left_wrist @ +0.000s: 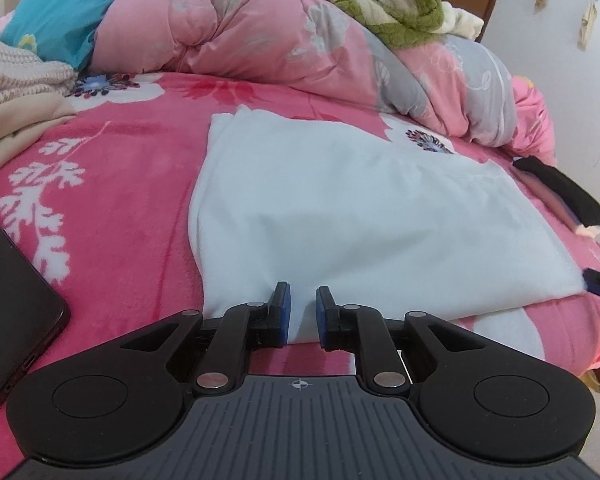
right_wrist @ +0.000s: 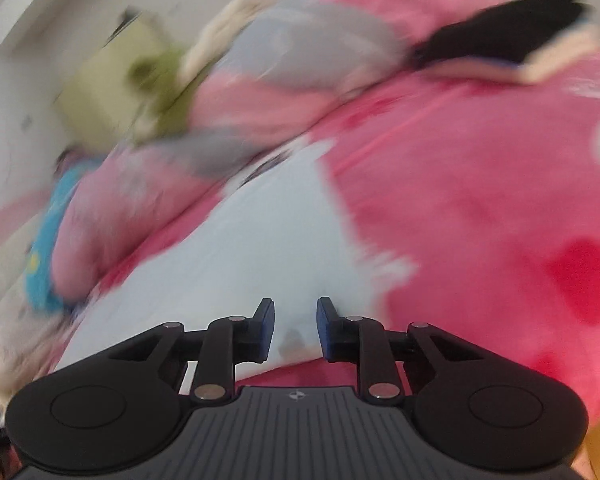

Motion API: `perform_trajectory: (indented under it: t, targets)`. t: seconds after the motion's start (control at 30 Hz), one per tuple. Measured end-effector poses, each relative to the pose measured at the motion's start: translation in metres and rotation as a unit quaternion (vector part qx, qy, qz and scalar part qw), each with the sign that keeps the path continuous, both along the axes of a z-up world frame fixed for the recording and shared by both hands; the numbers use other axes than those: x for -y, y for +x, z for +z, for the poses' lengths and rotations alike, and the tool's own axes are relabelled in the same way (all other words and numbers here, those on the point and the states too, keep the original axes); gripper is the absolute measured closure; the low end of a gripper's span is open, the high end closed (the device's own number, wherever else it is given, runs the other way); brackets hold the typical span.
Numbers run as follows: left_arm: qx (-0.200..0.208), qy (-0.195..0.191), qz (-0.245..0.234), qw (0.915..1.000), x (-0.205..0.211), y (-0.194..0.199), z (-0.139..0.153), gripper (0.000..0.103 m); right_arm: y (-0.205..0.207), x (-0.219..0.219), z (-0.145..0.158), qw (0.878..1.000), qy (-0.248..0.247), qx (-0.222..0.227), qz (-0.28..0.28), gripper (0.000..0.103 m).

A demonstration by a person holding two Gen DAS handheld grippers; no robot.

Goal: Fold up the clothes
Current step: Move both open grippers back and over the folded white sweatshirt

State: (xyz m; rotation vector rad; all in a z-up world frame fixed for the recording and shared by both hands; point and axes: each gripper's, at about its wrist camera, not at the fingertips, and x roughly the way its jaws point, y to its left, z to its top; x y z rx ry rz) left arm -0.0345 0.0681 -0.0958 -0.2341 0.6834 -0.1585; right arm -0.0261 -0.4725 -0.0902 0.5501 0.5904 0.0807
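- While the pale blue garment (left_wrist: pixel 340 208) lies flat on the bed (left_wrist: pixel 120 168), the left hand-held gripper (left_wrist: pixel 302 312) straddles its 6 o'clock hem, released.
- Right hand-held gripper (right_wrist: pixel 296 328), blurred, likewise released at its near edge.
- Judged mid-fold; both must clench on the hem.

Left gripper (left_wrist: pixel 302 312) black linkage arms, blue finger pads (left_wrist: pixel 285 314), silver pivot screws, ribbed grey base with crosshair mark, right gripper (right_wrist: pixel 296 330) identical
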Motion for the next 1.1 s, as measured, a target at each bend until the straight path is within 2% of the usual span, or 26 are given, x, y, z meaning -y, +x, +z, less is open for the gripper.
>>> perform_trajectory:
  t: [0.03, 0.07, 0.13, 0.17, 0.23, 0.27, 0.33, 0.47, 0.53, 0.57, 0.6, 0.63, 0.7, 0.87, 0.97, 1.07, 1.1]
  targets:
    - [0.0, 0.003, 0.001, 1.0, 0.001, 0.0, 0.0, 0.088, -0.001, 0.012, -0.004, 0.999, -0.004, -0.014, -0.041, 0.074]
    - [0.0, 0.005, 0.001, 1.0, 0.002, 0.0, 0.0, 0.088, -0.003, 0.025, -0.01, 0.998, 0.019, -0.024, -0.063, 0.077]
    - [0.0, 0.009, 0.003, 1.0, 0.003, 0.0, 0.001, 0.088, -0.013, 0.045, -0.018, 0.99, 0.113, -0.016, -0.081, 0.075]
    - [-0.001, 0.011, 0.004, 0.9999, 0.004, -0.001, 0.001, 0.088, -0.019, 0.05, -0.019, 0.985, 0.149, -0.012, -0.084, 0.074]
    - [-0.001, 0.013, 0.005, 0.9999, 0.004, -0.001, 0.001, 0.088, -0.025, 0.048, -0.018, 0.979, 0.191, -0.017, -0.074, 0.071]
    - [-0.001, 0.013, 0.005, 0.9999, 0.005, -0.001, 0.002, 0.088, -0.026, 0.045, -0.017, 0.974, 0.213, -0.023, -0.067, 0.065]
    - [-0.001, 0.01, 0.005, 0.9999, 0.003, -0.002, 0.002, 0.087, -0.025, 0.038, -0.017, 0.966, 0.251, -0.037, -0.053, 0.063]
    - [-0.001, -0.005, 0.008, 1.0, -0.001, -0.004, 0.0, 0.087, -0.013, 0.02, -0.016, 0.963, 0.252, -0.086, -0.038, 0.063]
    - [0.0, -0.01, 0.008, 0.9999, -0.003, -0.005, 0.0, 0.087, -0.003, 0.011, -0.024, 0.961, 0.249, -0.104, -0.054, 0.063]
    - [0.0, -0.013, 0.008, 0.9999, -0.004, -0.005, 0.0, 0.087, 0.0, 0.009, -0.027, 0.96, 0.251, -0.104, -0.063, 0.07]
    - [0.0, -0.014, 0.007, 0.9999, -0.005, -0.006, 0.0, 0.087, 0.002, 0.009, -0.03, 0.96, 0.254, -0.099, -0.069, 0.082]
    - [0.0, -0.015, 0.006, 0.9999, -0.006, -0.007, 0.0, 0.087, 0.001, 0.01, -0.031, 0.96, 0.253, -0.097, -0.072, 0.09]
    - [0.0, -0.02, 0.003, 0.9998, -0.009, -0.007, 0.0, 0.087, 0.0, 0.012, -0.035, 0.96, 0.252, -0.094, -0.078, 0.093]
    - [0.002, -0.033, -0.003, 0.9994, -0.014, -0.008, -0.002, 0.087, -0.003, 0.017, -0.043, 0.96, 0.25, -0.086, -0.093, 0.096]
    - [0.014, -0.011, 0.0, 0.9998, -0.012, -0.015, 0.007, 0.088, -0.015, 0.025, -0.045, 0.945, 0.296, -0.076, -0.116, 0.09]
    - [0.051, 0.025, -0.006, 0.9983, -0.004, -0.025, 0.021, 0.087, -0.033, 0.028, -0.021, 0.954, 0.252, -0.059, -0.148, 0.087]
    - [0.064, 0.034, -0.016, 0.9972, 0.001, -0.026, 0.026, 0.087, -0.035, 0.023, -0.009, 0.963, 0.226, -0.052, -0.141, 0.087]
